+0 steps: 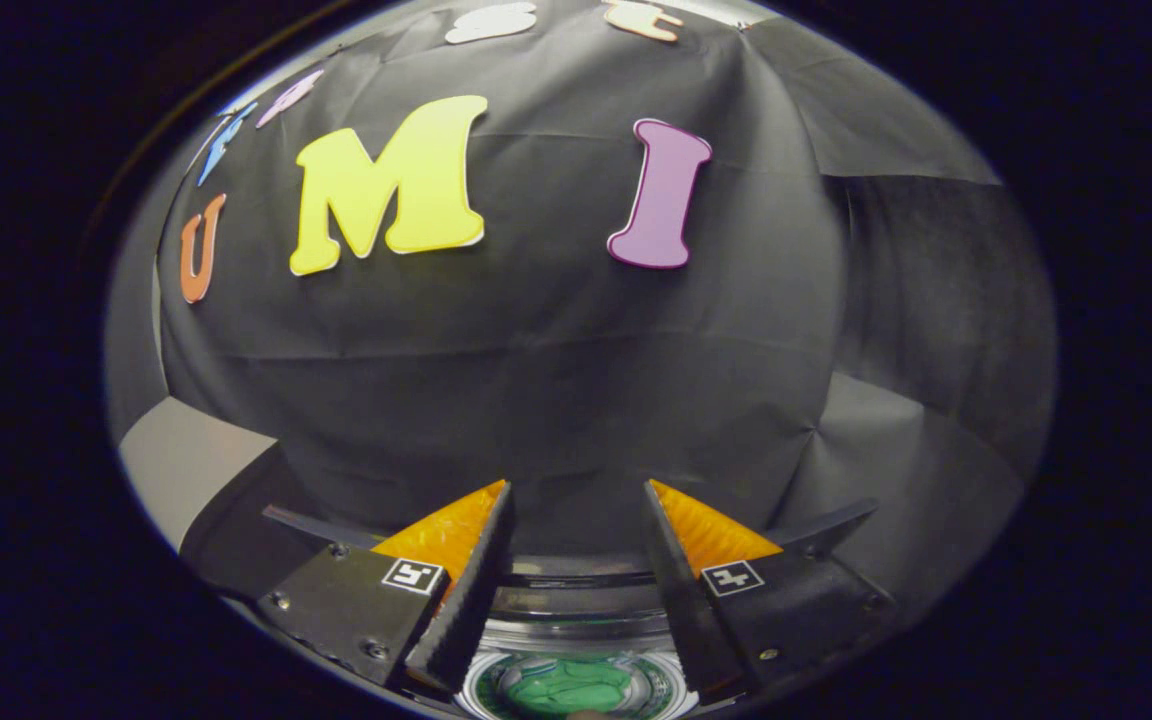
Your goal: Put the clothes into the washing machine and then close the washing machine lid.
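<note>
Hovering gripper [576, 490], fingers apart and empty, above washing machine [576, 625] holding green clothes [568, 688]; no legible writing.

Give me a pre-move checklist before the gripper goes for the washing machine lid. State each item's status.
1. Gripper fingers apart with nothing between them: ok, they stand open and hold nothing.
2. Clothes in the machine: ok, a green garment lies inside the drum, below and between the fingers.
3. Garment wholly below the drum's rim: cannot tell, the fingers hide both sides of it.
4. Lid position: cannot tell. A dark curved edge sits just beyond the fingertips, but what it belongs to is unclear.
5. Drum opening uncovered: ok, I see straight down into it.
6. Path ahead: ok, the booth wall hangs beyond the fingers.
</note>
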`<move>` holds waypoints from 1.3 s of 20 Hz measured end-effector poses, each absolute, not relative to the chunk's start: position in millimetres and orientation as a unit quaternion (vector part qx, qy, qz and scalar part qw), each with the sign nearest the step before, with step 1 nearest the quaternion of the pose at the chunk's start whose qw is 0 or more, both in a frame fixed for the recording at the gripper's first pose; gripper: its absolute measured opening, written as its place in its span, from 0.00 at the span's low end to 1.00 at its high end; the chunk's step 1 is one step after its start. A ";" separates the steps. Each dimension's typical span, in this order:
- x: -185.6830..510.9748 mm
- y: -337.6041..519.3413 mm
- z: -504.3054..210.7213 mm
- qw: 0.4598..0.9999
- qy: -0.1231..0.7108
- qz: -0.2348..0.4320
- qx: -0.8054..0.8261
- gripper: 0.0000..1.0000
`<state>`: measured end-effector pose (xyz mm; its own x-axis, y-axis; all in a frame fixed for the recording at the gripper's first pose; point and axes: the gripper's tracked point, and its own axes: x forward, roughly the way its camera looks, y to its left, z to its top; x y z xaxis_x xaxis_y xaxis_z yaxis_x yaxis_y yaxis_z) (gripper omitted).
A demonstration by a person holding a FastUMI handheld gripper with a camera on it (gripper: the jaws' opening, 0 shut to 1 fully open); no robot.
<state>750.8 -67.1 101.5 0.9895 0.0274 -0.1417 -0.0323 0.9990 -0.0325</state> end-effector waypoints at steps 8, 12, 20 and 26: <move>730.4 -68.1 99.2 0.999 0.033 0.010 -0.019 0.80; 710.8 -73.0 92.7 0.999 0.026 0.010 -0.018 0.80; 683.7 -76.8 77.0 1.000 0.012 0.013 -0.016 0.80; 659.2 -79.8 59.1 0.999 0.022 0.019 -0.014 0.80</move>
